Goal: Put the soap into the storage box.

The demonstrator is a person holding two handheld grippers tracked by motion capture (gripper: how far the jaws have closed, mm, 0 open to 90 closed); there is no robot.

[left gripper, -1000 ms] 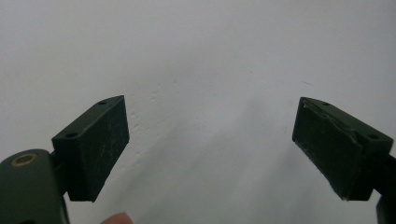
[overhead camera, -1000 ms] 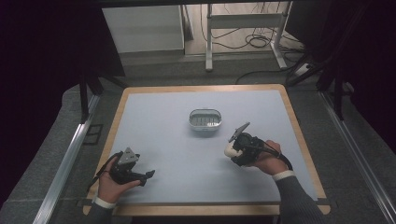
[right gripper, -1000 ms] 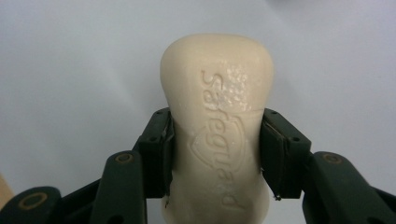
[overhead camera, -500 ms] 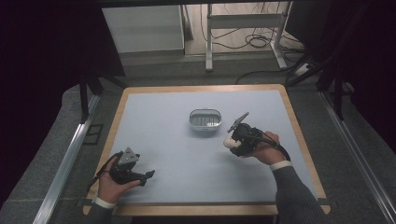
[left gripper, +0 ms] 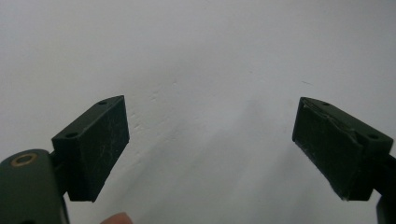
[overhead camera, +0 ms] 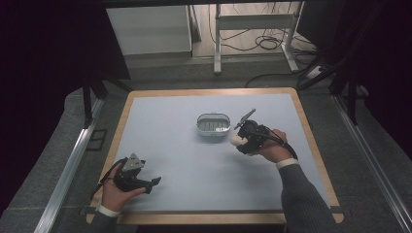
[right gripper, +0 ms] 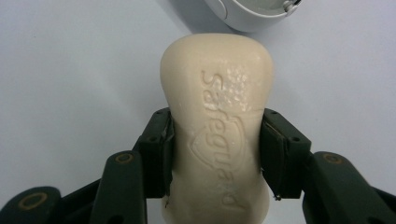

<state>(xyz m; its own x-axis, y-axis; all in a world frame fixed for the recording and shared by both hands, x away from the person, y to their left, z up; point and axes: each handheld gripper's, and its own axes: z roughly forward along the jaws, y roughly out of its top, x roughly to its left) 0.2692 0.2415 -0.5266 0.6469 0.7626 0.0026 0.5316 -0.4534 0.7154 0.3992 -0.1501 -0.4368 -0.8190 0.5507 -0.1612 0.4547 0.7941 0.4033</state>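
Observation:
A cream bar of soap (right gripper: 217, 135) with raised lettering is clamped at its waist between the two black jaws of my right gripper (right gripper: 215, 151). From above, that right gripper (overhead camera: 241, 140) hovers just right of a small white soap dish (overhead camera: 214, 125) in the middle of the table, the soap (overhead camera: 235, 140) showing pale at its tip. The dish's white rim (right gripper: 243, 14) lies just beyond the soap. My left gripper (overhead camera: 154, 181) rests at the table's near left, and my left gripper (left gripper: 210, 144) holds its jaws wide apart with nothing between them.
The pale blue table top (overhead camera: 170, 141) has a wooden border (overhead camera: 311, 141). Beyond its far edge stand a white cabinet (overhead camera: 150, 29) and a metal frame with cables on the floor (overhead camera: 262, 41). Rails (overhead camera: 68, 165) run along both sides.
My right gripper has carried the soap up and to the left, closer to the dish. The left gripper has stayed in place.

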